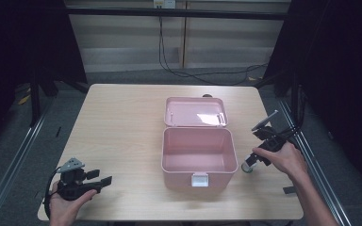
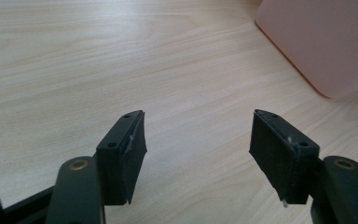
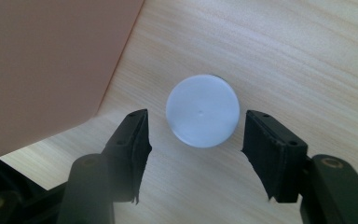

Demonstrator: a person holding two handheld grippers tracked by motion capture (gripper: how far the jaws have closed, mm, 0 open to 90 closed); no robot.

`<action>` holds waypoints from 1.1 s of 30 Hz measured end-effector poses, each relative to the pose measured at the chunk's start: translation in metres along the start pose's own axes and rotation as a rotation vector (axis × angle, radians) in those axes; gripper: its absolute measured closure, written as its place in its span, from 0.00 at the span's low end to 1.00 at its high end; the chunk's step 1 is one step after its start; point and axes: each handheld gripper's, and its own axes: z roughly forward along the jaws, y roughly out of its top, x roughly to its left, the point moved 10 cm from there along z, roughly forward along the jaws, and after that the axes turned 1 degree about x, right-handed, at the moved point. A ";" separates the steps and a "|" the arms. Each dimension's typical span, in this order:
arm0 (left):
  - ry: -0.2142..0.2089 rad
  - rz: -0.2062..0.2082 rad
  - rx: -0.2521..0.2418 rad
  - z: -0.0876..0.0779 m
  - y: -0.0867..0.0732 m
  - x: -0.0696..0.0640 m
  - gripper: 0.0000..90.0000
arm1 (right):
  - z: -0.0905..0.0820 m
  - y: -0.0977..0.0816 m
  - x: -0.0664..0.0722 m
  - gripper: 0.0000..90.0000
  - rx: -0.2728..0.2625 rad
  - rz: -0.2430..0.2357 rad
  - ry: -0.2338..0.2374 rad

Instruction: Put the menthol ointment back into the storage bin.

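High view: the table carries my open pink box, lid back. My left gripper rests spread wide and empty near the front-left. My right gripper gapes above a small white-capped bottle beside the box, not touching

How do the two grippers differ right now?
The right gripper points down over a white-capped bottle beside the pink box; the left gripper faces bare table. The right sits close to the box, the left farther off. Both are open.

Wooden table (pink box, bottle)
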 end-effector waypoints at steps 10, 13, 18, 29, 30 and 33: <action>0.000 0.001 0.004 0.000 0.000 0.001 0.40 | 0.008 0.004 -0.001 0.47 0.033 -0.003 -0.017; 0.002 -0.002 0.005 0.000 -0.001 0.000 0.40 | 0.011 0.005 0.000 0.48 0.044 -0.010 -0.025; 0.000 0.001 0.005 0.000 -0.001 0.001 0.40 | 0.019 0.006 0.000 0.51 0.070 -0.018 -0.060; 0.000 0.002 0.012 0.000 -0.001 0.000 0.40 | 0.024 0.008 -0.001 0.56 0.088 -0.016 -0.092; 0.000 0.003 0.012 0.001 -0.001 0.000 0.40 | 0.024 0.008 -0.001 0.56 0.088 -0.016 -0.093; 0.000 0.002 0.012 0.000 -0.001 0.000 0.40 | 0.024 0.008 -0.001 0.56 0.093 -0.018 -0.092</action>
